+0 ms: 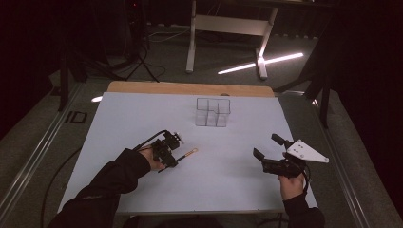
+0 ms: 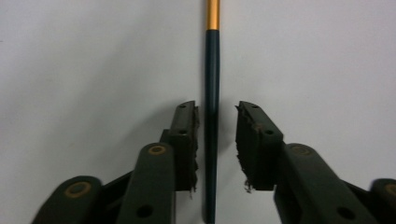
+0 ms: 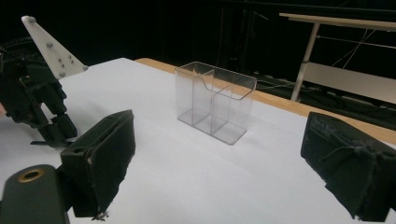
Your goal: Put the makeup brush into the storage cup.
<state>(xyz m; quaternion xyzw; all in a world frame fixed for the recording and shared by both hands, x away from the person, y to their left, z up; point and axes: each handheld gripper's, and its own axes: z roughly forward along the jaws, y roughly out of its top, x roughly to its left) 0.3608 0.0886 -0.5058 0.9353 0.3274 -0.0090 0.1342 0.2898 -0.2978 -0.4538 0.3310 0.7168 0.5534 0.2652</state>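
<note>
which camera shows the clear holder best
The right gripper view: the clear holder stands close, its dividers plain. The high view shows it small and far. The left gripper view looks at a pen instead.

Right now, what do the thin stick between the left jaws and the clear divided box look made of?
Stick: looks like a brush or pen handle, probably lacquered wood or plastic; smooth dark teal shaft with a soft sheen, then a gold band that looks metallic, possibly a ferrule. Clear divided box: likely acrylic or similar rigid clear plastic; see-through walls, crisp glossy edges, inner partitions visible.
</note>
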